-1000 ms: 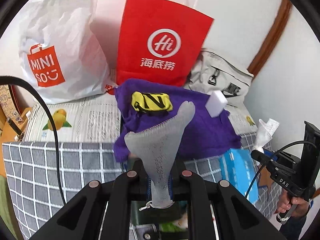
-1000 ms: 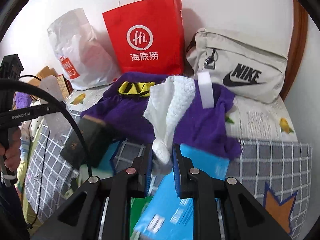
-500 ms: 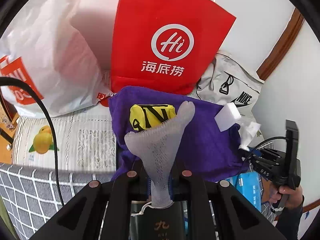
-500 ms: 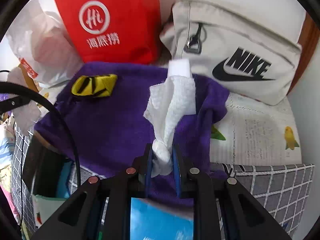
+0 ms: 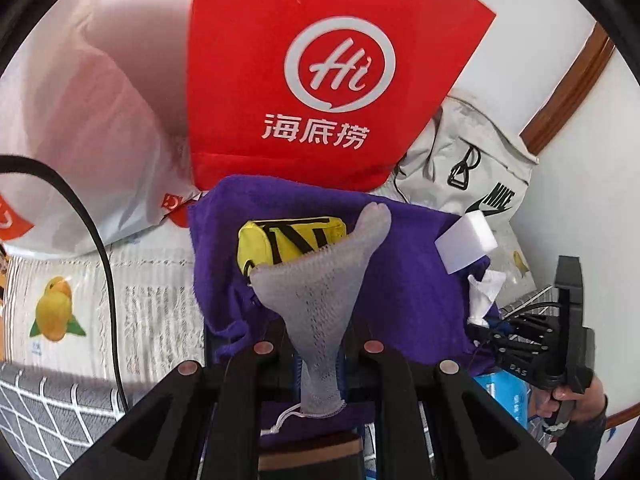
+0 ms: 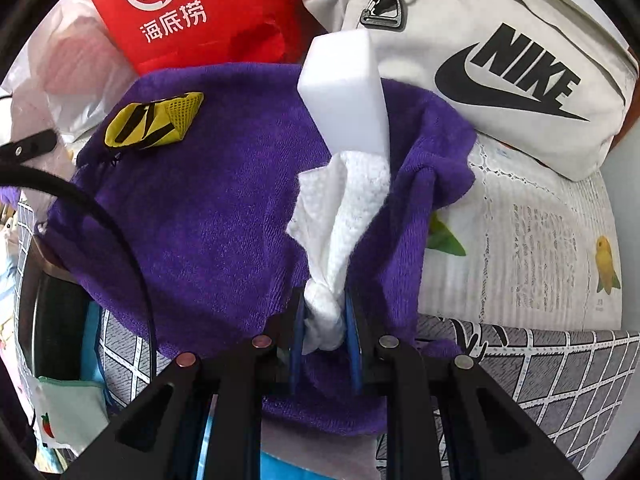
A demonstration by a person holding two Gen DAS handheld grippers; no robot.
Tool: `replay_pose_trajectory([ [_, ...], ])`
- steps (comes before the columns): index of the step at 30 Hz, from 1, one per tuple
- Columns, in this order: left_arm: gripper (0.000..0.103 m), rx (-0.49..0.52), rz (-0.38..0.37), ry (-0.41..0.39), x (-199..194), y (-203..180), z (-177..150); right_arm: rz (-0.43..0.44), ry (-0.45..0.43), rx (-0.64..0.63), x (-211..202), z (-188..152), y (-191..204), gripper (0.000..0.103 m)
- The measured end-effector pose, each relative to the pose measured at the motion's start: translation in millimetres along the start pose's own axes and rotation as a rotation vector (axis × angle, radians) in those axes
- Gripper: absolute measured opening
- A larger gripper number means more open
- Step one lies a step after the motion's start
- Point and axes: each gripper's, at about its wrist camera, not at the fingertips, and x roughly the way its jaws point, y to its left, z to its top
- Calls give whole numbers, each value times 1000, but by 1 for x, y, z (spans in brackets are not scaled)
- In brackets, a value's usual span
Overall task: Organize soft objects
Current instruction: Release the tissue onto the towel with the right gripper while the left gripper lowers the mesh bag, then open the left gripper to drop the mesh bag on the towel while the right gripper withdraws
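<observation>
Left tool [image 5: 320,354]: clamped on a grey mesh sock [image 5: 316,304], which is held upright by its cuff end, toe up, above the purple towel [image 5: 408,280].
Right tool [image 6: 326,320]: closed on a white paper towel [image 6: 340,216] — the sheet is bunched at the pinch and fans out above it, over the same towel.
Sock, handling: judged light, limp and stretchy; the open knit could snag, so a grip across the doubled cuff is favoured.
Paper towel, handling: judged nearly weightless, embossed and easily torn; the gathered wad is the safest hold.
Purple towel: a thick terry cloth, rumpled, spread over a newsprint-patterned bed cover [image 6: 540,248].
Already on the towel: a yellow mesh pouch [image 5: 288,242] with black straps and a white foam sponge block [image 6: 348,92] — the block appears soft and compressible.
Backdrop: a glossy red paper bag [image 5: 320,72], a crinkled white plastic bag [image 5: 88,128] and a beige Nike fabric bag [image 6: 500,60] are stood against the wall.
</observation>
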Motion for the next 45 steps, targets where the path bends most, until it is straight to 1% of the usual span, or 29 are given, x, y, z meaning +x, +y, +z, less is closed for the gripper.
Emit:
replay_pose_trajectory([
  [5,13,5,27,80,30,1,-6,-4,-2,-9,3,1,0,20],
  [9,13,-7,15,118,41,7,-14,10,-11,-12,3,0,0,21],
  [10,13,-5,23,125,43,8,-15,9,-12,-10,3,1,0,22],
  [12,13,2,41,132,46,9,-16,11,-12,-12,3,2,1,26],
  [13,13,4,48,141,49,9,-17,18,-16,-11,3,3,1,30],
  [14,13,5,50,146,51,10,-18,23,-19,-9,4,3,2,31],
  [18,13,23,67,162,60,6,-20,20,-29,-8,4,3,3,32],
  [23,13,49,82,186,70,-1,-21,37,-29,17,-2,3,1,33],
  [26,18,42,83,184,71,0,-21,47,-35,25,-7,-1,-2,35],
  [27,22,44,84,189,71,-1,-21,49,-45,28,-9,-2,-2,36],
  [29,29,51,85,200,73,-3,-20,52,-63,33,-16,-5,-2,43],
  [30,36,53,86,209,74,-5,-19,44,-74,37,-20,-6,-2,45],
  [31,47,60,83,214,73,-7,-19,44,-82,38,-22,-7,-2,46],
  [33,63,63,95,201,71,-13,-17,38,-99,37,-28,-9,0,47],
  [36,64,80,99,186,63,-18,-15,21,-122,40,-38,-15,1,48],
  [39,69,73,114,183,53,-21,-13,32,-133,52,-46,-22,1,50],
  [45,71,71,152,175,32,-19,-16,23,-150,47,-65,-39,2,50],
])
